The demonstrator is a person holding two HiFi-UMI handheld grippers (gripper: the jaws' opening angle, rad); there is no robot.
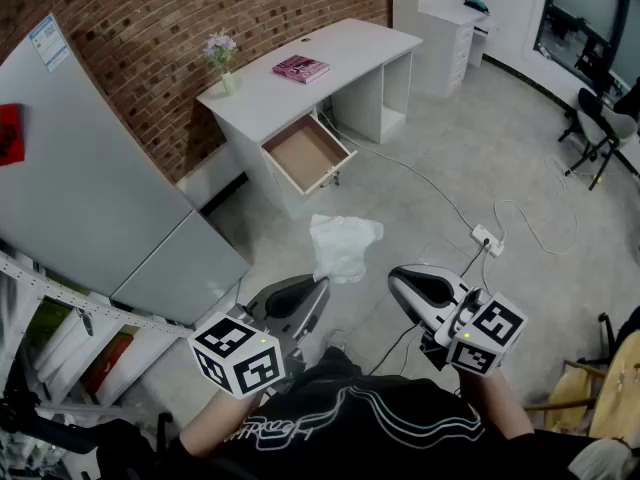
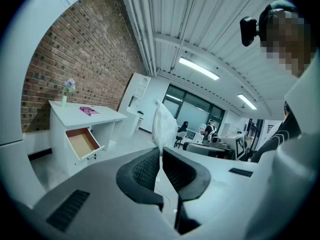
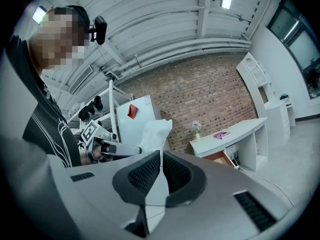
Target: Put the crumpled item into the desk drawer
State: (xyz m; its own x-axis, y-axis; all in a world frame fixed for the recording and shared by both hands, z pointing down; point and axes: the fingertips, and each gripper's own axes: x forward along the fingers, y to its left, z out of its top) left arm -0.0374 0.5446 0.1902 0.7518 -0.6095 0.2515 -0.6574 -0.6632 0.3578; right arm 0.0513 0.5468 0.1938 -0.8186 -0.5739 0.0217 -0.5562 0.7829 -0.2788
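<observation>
Between the two tong tips and slightly ahead: the crumpled item [image 1: 345,246], a white plastic bag, held up off the floor [image 1: 470,158]. Left tongs [image 1: 318,286] have it. Their jaws are nearly together, pinched on a thin fold, and the rest of the bag stands up past the tips. Right tongs [image 1: 395,278] hold nothing, jaws closed to a slit. The bag sits just off their tips on the left-tong side, apart from them as far as I can see. Both tongs aim roughly toward the desk [image 1: 330,53]. Desk drawer [image 1: 305,153] is pulled open, well ahead of both tips and a bit left of the bag. On the desktop beyond the drawer: pink book [image 1: 300,68], with a small vase of flowers [image 1: 223,58] further left. Power strip [image 1: 487,238] with cable lies on the floor, ahead-right of the right tongs.
</observation>
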